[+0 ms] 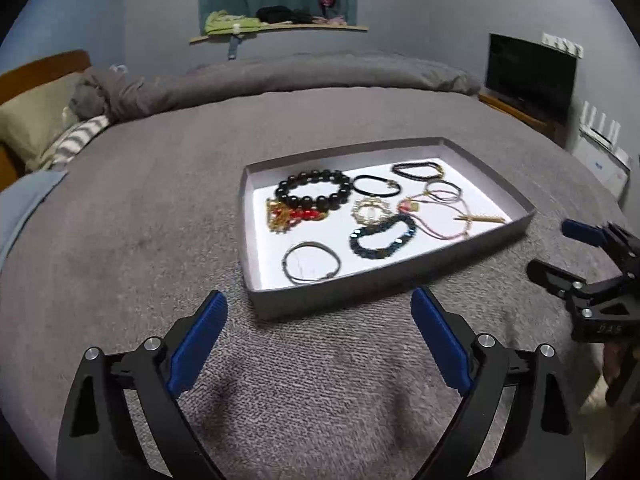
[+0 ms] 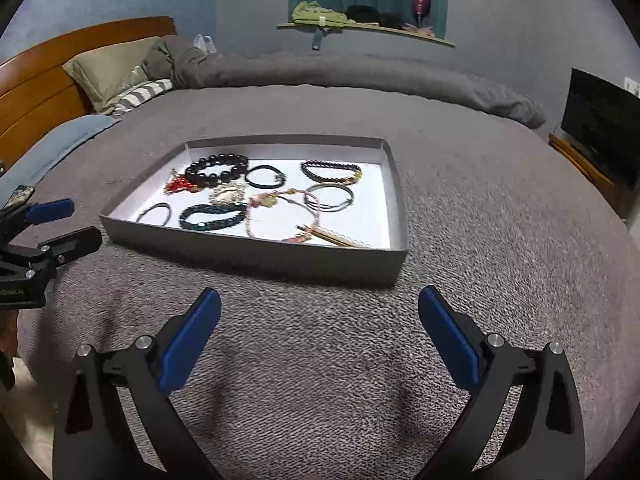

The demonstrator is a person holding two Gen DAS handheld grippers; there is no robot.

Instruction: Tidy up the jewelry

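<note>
Both claws are standing wide and holding nothing: the left claw (image 1: 316, 316) and the right claw (image 2: 320, 312) over the bed (image 2: 480, 240). The jewelry is lying in the grey tray (image 2: 248, 254); its near wall is hiding some of the pink necklace (image 2: 280, 216).

We see the left gripper (image 1: 318, 320) spread wide over the grey bed (image 1: 140, 240), nothing between its fingers (image 1: 200, 340). Ahead lies a shallow tray (image 1: 256, 280) of bracelets; the right gripper (image 1: 568, 252) enters at the right edge.
</note>
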